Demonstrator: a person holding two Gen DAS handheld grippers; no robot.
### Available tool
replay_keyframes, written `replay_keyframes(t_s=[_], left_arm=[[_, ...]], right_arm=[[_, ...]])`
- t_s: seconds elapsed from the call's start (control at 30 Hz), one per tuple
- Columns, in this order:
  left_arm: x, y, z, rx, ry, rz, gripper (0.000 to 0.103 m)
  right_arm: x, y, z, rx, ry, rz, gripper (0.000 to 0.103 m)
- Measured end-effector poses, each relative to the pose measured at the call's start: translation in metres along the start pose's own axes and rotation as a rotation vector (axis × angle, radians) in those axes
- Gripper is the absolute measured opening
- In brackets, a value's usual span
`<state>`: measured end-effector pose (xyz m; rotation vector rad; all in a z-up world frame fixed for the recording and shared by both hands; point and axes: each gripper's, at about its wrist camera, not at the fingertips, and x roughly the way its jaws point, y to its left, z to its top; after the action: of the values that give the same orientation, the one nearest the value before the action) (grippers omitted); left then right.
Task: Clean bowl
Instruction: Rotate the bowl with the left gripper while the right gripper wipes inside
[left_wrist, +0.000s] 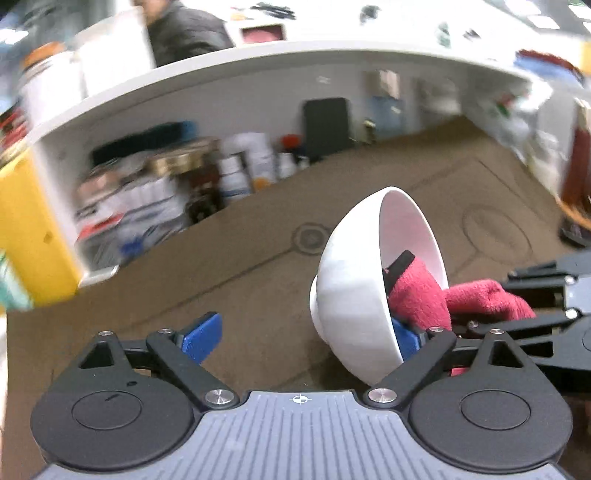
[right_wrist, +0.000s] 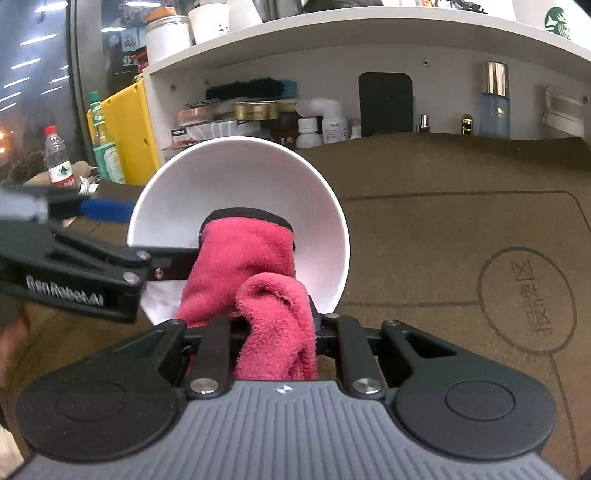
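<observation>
Your right gripper (right_wrist: 275, 332) pinches the red cloth (right_wrist: 243, 266), pushed into the white bowl (right_wrist: 240, 177) tipped on its side, mouth toward it. Your left gripper (left_wrist: 306, 338) stands spread, one blue pad inside the bowl's lower rim, gripping nothing.

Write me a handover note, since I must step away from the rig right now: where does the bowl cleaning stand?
Left tool: jaws wide open, one finger inside the white bowl's rim, no clamp on it.
Right tool: shut on the red cloth, which is pressed into the bowl.
Bowl: tipped on its side over the brown mat, opening facing the right tool.
Done: cloth in the bowl; no dirt visible.
Left: probably regrip the bowl, finish wiping, set it upright.
</observation>
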<state>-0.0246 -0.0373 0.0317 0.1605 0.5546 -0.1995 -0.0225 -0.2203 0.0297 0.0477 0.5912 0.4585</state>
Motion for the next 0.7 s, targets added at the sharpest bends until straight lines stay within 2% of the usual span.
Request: replay_keyframes(t_s=[0.07, 0.1, 0.17, 0.23, 0.27, 0.47, 0.57, 0.6, 0.7], left_arm=[[0.001, 0.001, -0.008, -0.076, -0.019, 0.007, 0.094], [0.002, 0.003, -0.015, -0.128, -0.038, -0.005, 0.09], [0.002, 0.007, -0.016, -0.156, -0.041, -0.031, 0.077], [0.004, 0.01, -0.012, -0.159, 0.0, -0.104, 0.038], [0.005, 0.011, -0.01, -0.148, 0.022, -0.135, 0.029], [0.008, 0.015, -0.012, -0.044, 0.101, -0.197, 0.026], [0.006, 0.017, -0.012, 0.027, 0.136, -0.236, 0.026], [0.004, 0.017, -0.01, 0.064, 0.146, -0.247, 0.026], [0.001, 0.015, -0.006, 0.14, 0.177, -0.273, 0.026]], right_arm=[[0.001, -0.004, -0.001, 0.03, -0.002, 0.018, 0.017], [0.001, -0.005, -0.001, 0.038, -0.004, 0.025, 0.017], [0.001, -0.007, -0.001, 0.053, -0.007, 0.037, 0.017], [0.002, -0.001, 0.0, 0.045, -0.015, 0.038, 0.017], [0.0, 0.003, 0.0, 0.027, -0.027, 0.031, 0.017], [-0.003, 0.056, 0.003, -0.287, -0.073, -0.151, 0.017], [0.001, 0.07, 0.011, -0.382, -0.083, -0.197, 0.019], [0.004, 0.073, 0.019, -0.398, -0.098, -0.197, 0.018], [0.003, 0.073, 0.039, -0.334, -0.117, -0.092, 0.018]])
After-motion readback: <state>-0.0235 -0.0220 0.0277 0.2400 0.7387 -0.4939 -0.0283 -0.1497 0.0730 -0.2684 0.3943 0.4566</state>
